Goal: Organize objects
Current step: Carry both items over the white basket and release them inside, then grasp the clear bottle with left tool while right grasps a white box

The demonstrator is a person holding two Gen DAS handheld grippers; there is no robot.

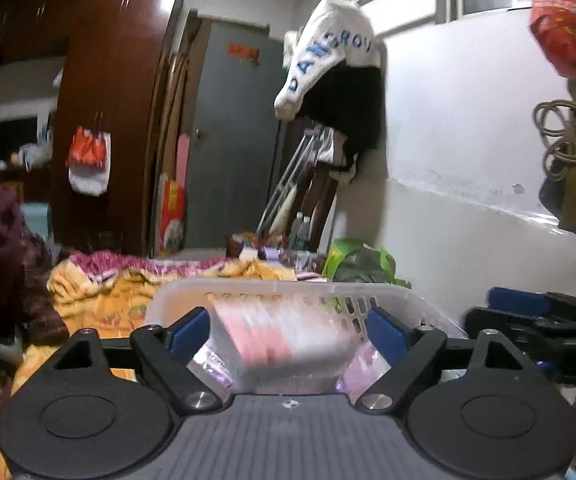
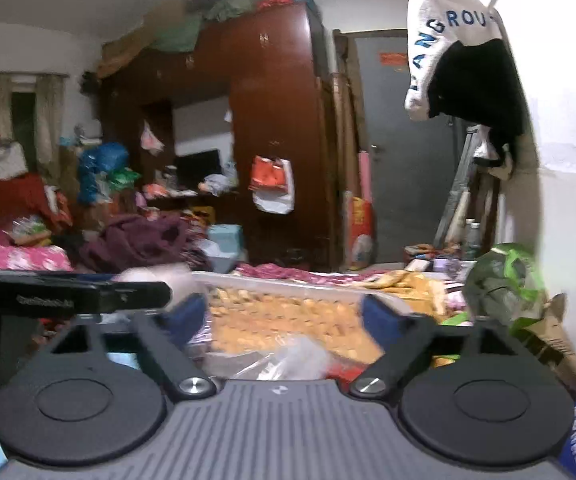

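Observation:
A white perforated plastic basket [image 1: 388, 294] sits on the bed just ahead of my left gripper [image 1: 288, 332]. The left gripper's blue pads stand wide apart on either side of a blurred pink and white pack [image 1: 283, 340], which lies over purple packets [image 1: 364, 372] in the basket; I cannot tell if the pads touch it. The basket's rim [image 2: 271, 282] also shows in the right wrist view. My right gripper [image 2: 283, 318] is open over it, above a clear crinkled plastic bag [image 2: 288, 360]. The other gripper shows at the right of the left view [image 1: 536, 320] and the left of the right view [image 2: 67, 294].
A yellow patterned blanket [image 1: 99, 292] covers the bed. A green bag [image 1: 362, 260] lies by the white wall. A dark red wardrobe [image 2: 275, 120], a grey door [image 1: 231, 128] and hanging clothes [image 1: 328, 68] stand behind. Dark purple clothes [image 2: 143, 240] are piled at left.

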